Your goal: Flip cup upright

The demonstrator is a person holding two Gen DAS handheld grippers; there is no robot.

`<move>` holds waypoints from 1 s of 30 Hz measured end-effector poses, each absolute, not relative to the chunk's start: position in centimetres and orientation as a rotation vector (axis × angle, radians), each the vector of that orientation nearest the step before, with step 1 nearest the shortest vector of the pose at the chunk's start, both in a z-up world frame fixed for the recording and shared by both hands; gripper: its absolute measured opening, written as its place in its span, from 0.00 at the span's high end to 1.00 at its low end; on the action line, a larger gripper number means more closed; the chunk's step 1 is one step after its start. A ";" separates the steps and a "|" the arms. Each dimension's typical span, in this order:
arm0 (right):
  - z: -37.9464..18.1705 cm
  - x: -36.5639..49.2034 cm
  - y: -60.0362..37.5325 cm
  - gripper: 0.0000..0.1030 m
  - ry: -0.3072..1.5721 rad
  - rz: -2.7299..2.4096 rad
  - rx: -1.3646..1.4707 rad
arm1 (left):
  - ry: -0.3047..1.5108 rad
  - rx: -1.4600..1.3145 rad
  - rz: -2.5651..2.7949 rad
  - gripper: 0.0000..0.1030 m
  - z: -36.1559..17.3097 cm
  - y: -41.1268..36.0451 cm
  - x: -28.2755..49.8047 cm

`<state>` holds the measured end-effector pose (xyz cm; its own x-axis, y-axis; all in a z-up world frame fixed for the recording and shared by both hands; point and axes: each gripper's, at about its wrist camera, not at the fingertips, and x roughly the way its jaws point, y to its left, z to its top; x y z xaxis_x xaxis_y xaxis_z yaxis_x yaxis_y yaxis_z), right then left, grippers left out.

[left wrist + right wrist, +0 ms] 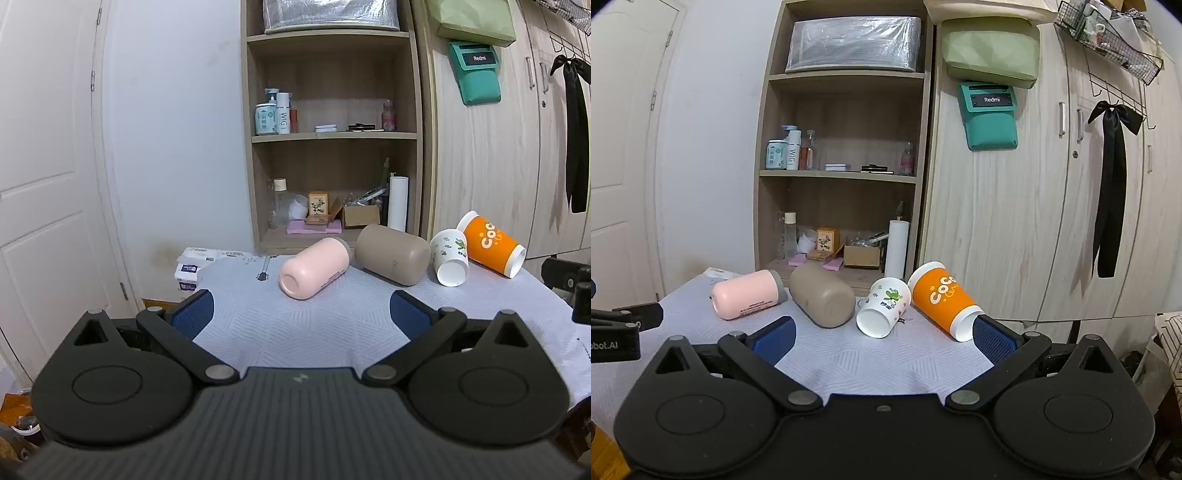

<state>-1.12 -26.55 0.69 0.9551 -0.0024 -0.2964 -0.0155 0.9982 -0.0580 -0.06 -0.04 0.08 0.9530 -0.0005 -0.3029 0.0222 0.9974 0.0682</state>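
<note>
Several cups lie on their sides in a row on a pale patterned cloth [295,325]: a pink cup [314,272] [748,293], a tan cup [393,254] [822,295], a white floral paper cup [450,261] [884,312] and an orange paper cup [489,245] [942,301]. My left gripper [301,314] is open and empty, short of the pink cup. My right gripper [884,338] is open and empty, just in front of the white cup, its right pad [993,339] close to the orange cup's rim.
A wooden shelf unit [842,173] with bottles, boxes and a white roll stands behind the table. Wardrobe doors [1052,203] with a teal pouch and a black ribbon are to the right. A tissue pack [192,267] lies at the table's far left.
</note>
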 end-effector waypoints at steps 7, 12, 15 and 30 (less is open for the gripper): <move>0.6 -1.1 -26.5 0.00 0.299 0.006 -0.059 | 0.307 0.057 -0.017 0.00 -0.1 0.2 0.2; 0.8 -1.0 -26.5 0.00 0.299 0.005 -0.059 | 0.327 0.041 -0.022 0.00 0.3 0.7 -0.1; 0.9 -0.9 -26.5 0.00 0.302 0.004 -0.059 | 0.338 0.045 -0.018 0.00 0.2 0.8 0.0; 0.5 -0.9 -26.5 0.00 0.321 -0.001 -0.066 | 0.349 0.058 0.002 0.00 -0.6 1.0 0.2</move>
